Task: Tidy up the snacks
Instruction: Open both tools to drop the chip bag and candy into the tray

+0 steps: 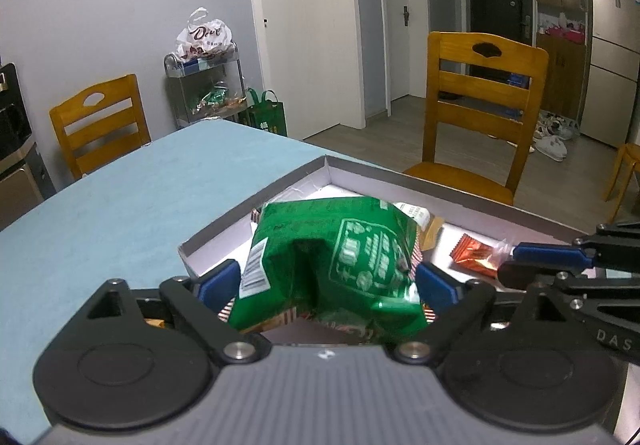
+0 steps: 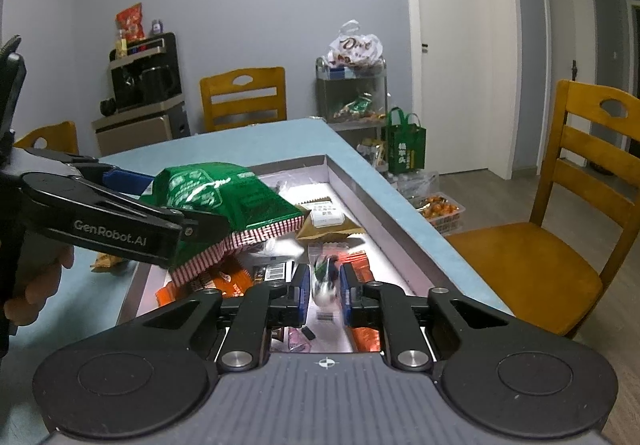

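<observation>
Shallow box at the table's corner holds mixed snack packets. Left gripper spread wide around the green bag, over the box. Right gripper slightly parted around a small blurred packet; grip unclear.

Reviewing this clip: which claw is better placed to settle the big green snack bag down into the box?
The left claw. The green snack bag sits between its wide-spread fingers, over the box. The right claw is occupied: a small blurred packet lies between its narrow fingers, low in the box.
</observation>
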